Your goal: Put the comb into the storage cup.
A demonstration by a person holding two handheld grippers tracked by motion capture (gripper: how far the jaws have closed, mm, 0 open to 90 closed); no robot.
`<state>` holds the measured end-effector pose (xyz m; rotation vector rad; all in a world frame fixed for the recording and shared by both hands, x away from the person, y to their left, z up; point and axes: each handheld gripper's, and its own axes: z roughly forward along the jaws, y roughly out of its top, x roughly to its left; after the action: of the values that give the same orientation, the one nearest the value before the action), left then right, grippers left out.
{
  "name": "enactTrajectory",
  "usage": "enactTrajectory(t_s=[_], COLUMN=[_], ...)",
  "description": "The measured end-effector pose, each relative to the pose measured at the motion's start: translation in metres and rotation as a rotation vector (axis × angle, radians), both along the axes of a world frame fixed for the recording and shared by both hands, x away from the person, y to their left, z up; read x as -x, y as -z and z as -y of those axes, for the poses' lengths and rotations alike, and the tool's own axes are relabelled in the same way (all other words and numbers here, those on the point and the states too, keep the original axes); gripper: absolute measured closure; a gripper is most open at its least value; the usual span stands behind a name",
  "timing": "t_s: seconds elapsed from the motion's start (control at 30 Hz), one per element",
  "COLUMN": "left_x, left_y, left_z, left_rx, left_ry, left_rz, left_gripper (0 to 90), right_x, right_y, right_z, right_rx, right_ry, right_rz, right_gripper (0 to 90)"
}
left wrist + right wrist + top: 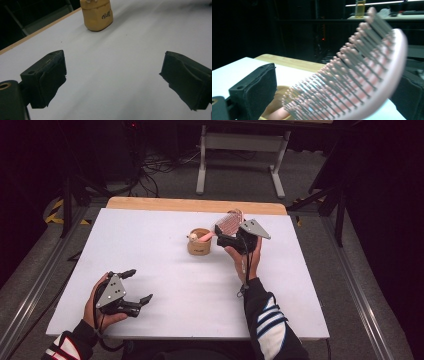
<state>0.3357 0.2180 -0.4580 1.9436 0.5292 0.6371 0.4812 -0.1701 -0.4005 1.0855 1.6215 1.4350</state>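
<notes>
A pink hairbrush (229, 223) with rows of grey, pink-tipped bristles is seen tilted, its handle sunk in a small round tan cup (199, 241) standing upright on the white table, its head rising toward two o'clock from the cup.

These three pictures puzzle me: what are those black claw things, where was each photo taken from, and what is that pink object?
No machine here: a person holds a hand-operated gripper in each hand. The high view looks down on the white tabletop. The other two come from cameras riding on each gripper, looking along its black fingers.

The left gripper rests near the table's front edge, its fingers wide apart with nothing between them.

The right gripper is at a pink plastic hairbrush with grey bristles, whose head lies between its fingers. The brush's handle end sits in a small round tan wooden cup. Whether the fingers actually press the brush, I cannot tell.
</notes>
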Motion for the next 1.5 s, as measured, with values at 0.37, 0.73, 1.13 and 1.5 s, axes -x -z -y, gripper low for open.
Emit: enactTrajectory(t_s=[0.37,0.73,1.13,1.5], left_x=[0.0,0.0,0.001,0.002], left_y=[0.0,0.0,-0.002,-0.003], left_z=[-0.001,0.0,-0.001,-0.001], left_rx=[-0.003,-0.006,-0.004,-0.008], left_ry=[-0.002,-0.006,-0.007,0.001], left_rz=[0.002,0.004,0.011,0.015], left_gripper=[7.2,7.1,7.1,7.1], right_x=[0.009,0.019,0.031,0.04], right_y=[-0.003,-0.005,-0.014,-0.018], right_z=[-0.002,0.005,0.014,0.017], right_rx=[0.058,0.097,0.13,0.182], right_ry=[0.007,0.012,0.008,-0.056], right_rz=[0.022,0.022,0.011,0.025], right_gripper=[3.2,3.7,5.3,4.9])
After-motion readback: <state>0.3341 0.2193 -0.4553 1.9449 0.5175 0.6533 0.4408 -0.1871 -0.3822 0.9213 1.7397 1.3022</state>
